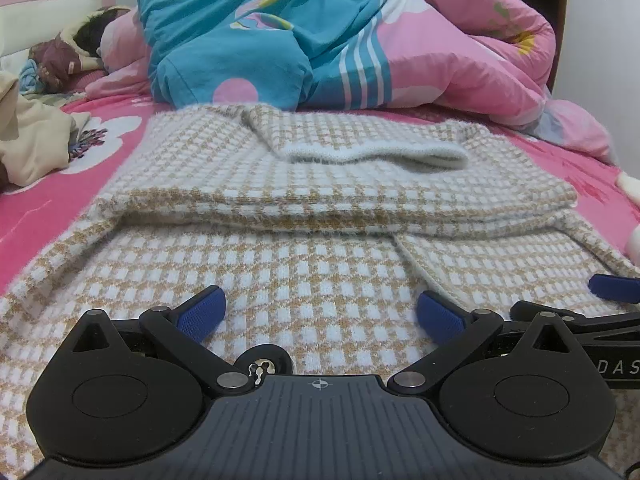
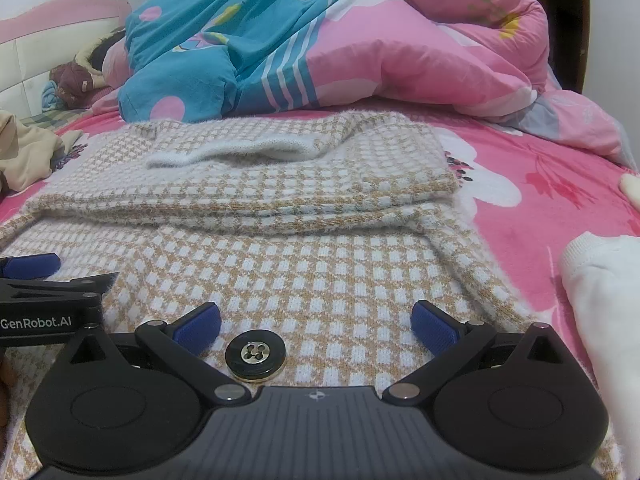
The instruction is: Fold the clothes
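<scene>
Checked knit cardigan (image 1: 320, 208) on pink floral bedsheet (image 2: 540, 184), quilt (image 1: 320, 32) behind.

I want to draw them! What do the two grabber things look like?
Both the left gripper and the right gripper are black, with round disc-shaped joints, a ribbed grey body and blue textured fingertips. White "GenRobot.AI" lettering runs along the left one's side.

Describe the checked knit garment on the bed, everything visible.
The checked knit garment is a fuzzy tan-and-white houndstooth piece lying flat on the pink floral bedsheet. Its far part is folded back over itself into a layered band, with a sleeve ending in a plain white ribbed cuff on top. A large dark four-hole button sits near the close edge. Both hand-held grippers, left and right, are open over the fabric, gripping nothing.
</scene>
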`<action>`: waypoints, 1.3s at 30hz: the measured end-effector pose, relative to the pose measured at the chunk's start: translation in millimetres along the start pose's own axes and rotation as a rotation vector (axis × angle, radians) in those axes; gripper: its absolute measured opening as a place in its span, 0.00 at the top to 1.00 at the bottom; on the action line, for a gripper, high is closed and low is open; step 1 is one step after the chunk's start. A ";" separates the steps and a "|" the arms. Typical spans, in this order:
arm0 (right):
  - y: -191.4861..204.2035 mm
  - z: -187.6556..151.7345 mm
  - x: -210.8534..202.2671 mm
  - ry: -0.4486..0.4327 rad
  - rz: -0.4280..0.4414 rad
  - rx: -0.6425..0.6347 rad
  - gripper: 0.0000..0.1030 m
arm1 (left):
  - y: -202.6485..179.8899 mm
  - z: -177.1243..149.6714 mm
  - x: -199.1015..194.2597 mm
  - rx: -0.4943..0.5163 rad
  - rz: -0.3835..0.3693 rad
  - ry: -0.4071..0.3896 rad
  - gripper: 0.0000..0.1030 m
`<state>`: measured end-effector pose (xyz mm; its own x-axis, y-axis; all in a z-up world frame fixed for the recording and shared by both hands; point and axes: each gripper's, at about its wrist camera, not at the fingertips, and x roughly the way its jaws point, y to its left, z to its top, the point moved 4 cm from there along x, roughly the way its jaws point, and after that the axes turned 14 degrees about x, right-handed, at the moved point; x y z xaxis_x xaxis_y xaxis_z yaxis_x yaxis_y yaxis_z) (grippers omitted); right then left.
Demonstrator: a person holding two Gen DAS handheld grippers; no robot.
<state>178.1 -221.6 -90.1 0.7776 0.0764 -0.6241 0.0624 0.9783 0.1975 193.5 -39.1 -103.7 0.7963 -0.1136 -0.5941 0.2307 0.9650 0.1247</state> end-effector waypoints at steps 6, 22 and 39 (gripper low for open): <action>0.0 0.0 0.0 0.000 0.000 0.000 0.00 | -0.5 0.5 0.2 0.004 0.001 0.001 0.00; 0.2 -0.3 0.0 -0.001 0.000 0.000 0.00 | 0.0 -0.2 -0.4 -0.002 -0.003 -0.003 0.00; 0.4 -0.2 0.0 -0.001 0.000 -0.001 0.00 | 3.5 -1.5 -1.6 -0.026 -0.021 -0.015 0.00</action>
<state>178.0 -221.2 -90.2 0.7779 0.0759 -0.6238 0.0621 0.9785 0.1965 192.2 -35.2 -103.5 0.7996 -0.1373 -0.5846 0.2329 0.9682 0.0912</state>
